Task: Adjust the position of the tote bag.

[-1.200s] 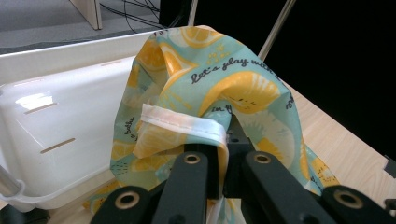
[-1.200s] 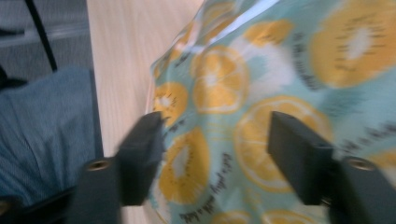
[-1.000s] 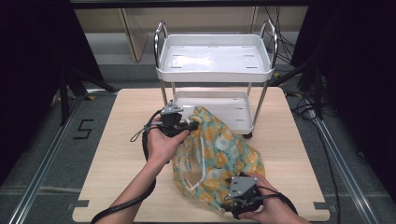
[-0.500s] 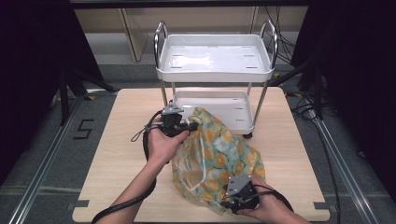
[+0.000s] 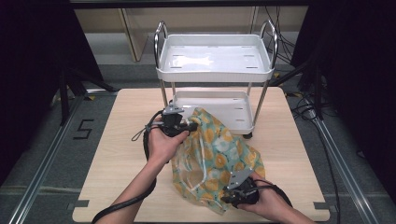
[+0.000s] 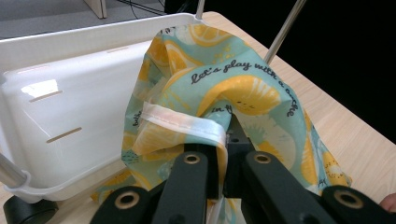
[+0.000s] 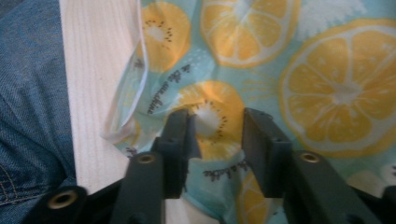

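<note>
Two grippers work on one bag (image 5: 215, 158), which lies on the table (image 5: 116, 154) by the cart (image 5: 215, 65). The left gripper (image 6: 223, 140) is pinched tight on the bag's white hem. The right gripper (image 7: 215, 135) has just been closing, with a fold between its half-open jaws but not squeezed yet. If it lifts too soon, I think the slippery cloth could slide out.
</note>
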`<state>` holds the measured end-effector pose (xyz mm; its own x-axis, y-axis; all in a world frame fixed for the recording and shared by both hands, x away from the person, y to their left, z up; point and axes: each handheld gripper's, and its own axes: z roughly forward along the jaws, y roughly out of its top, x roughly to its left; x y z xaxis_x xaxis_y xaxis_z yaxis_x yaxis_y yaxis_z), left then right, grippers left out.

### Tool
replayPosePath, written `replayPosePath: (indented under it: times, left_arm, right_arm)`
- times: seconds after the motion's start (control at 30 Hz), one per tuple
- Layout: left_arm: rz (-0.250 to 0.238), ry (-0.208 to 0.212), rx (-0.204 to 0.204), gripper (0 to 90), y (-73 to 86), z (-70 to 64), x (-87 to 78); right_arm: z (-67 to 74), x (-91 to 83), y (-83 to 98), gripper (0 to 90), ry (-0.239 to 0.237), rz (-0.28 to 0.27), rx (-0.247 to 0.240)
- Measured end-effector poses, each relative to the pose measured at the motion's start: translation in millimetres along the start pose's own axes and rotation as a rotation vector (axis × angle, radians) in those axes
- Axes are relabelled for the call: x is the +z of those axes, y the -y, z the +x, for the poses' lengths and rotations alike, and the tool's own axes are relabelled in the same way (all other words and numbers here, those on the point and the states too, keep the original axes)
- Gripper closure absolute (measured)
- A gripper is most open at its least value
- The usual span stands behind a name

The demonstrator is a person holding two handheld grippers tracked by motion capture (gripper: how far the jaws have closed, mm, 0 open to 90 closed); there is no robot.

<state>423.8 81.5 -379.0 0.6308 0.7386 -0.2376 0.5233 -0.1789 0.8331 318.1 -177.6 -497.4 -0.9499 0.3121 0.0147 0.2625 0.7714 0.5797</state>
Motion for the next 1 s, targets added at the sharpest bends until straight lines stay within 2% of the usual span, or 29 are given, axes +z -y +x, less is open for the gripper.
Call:
replayPosePath:
  times: [0.17,0.23,0.27,0.33,0.63,0.73,0.77,0.8,0.87,0.9,0.93,1.0]
  left_arm:
    - [0.008,-0.008,-0.001,88.5,0.9,1.4,0.4]
    - [0.009,-0.009,0.001,88.6,1.2,1.9,0.5]
    - [0.020,-0.010,0.013,88.6,1.1,3.1,-0.2]
    - [0.007,-0.017,-0.004,88.6,1.7,2.5,0.7]
    - [0.024,-0.018,0.008,88.6,2.1,5.2,0.4]
    - [0.014,-0.016,0.001,88.6,2.2,4.0,1.1]
    - [0.014,-0.016,0.001,88.5,2.2,4.0,1.1]
    - [0.011,-0.017,-0.001,88.6,2.0,4.2,0.8]
    - [0.012,-0.017,-0.003,88.6,2.0,4.4,0.7]
    - [0.023,-0.018,0.008,88.5,1.9,5.7,-0.1]
    - [0.014,-0.021,-0.004,88.6,2.4,5.2,0.6]
    - [0.014,-0.021,-0.001,88.6,2.5,5.6,0.6]
  right_arm:
    - [-3.8,-1.0,-0.2,81.4,0.004,0.010,0.029]
    - [-4.1,-1.1,-0.3,83.5,0.005,0.015,0.026]
    - [-4.3,-1.9,-0.8,85.5,-0.009,0.025,0.030]
    - [-4.5,-1.9,-1.6,90.0,-0.026,0.033,0.038]
    - [-3.6,-1.6,-3.1,90.0,-0.021,0.039,0.043]
    - [-2.1,-2.3,-3.6,90.0,0.018,0.038,0.029]
    - [-2.1,-2.3,-3.6,90.0,0.018,0.038,0.029]
    - [-3.1,-4.8,-4.0,90.0,0.029,0.014,0.041]
    - [-4.3,-7.6,-4.8,90.0,0.037,0.005,0.048]
    - [-6.2,-10.3,-5.8,90.0,0.040,-0.010,0.043]
    - [-7.9,-15.6,-7.3,90.0,0.064,-0.045,0.070]
    - [-8.0,-18.2,-8.2,90.0,0.061,-0.051,0.086]
